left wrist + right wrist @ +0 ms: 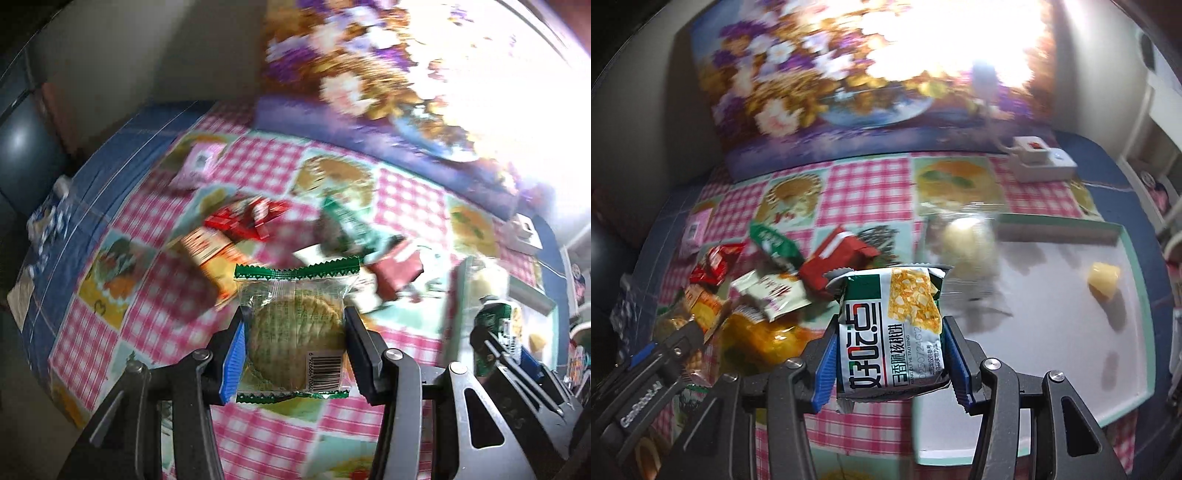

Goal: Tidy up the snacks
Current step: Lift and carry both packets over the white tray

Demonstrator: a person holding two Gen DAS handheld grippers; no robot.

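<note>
Both grippers are loaded — the left gripper (293, 332) pinches a clear-wrapped biscuit (293, 325), the right gripper (890, 339) a walnut-cake packet (892, 328) above the bench beside the tray (1130, 295) — and slick wrappers could slip from the jaws mid-carry.

My path to the pale, green-rimmed rectangular tray (1123, 236) on the right is mostly open: its near and middle floor lies bare. On it, a small yellow wrapped sweet (1103, 282) sits toward the far right, and a clear-wrapped pale round bun (967, 245) blocks the far left corner. To the left, a heap of red, green and orange snack packets (768, 280) crowds the pink-checked cloth on the table (871, 177). Far off, a floral cushion (812, 92) closes the back, with a white box (1039, 158) beside it. The cloth nearest me, between heap and tray, is free.
</note>
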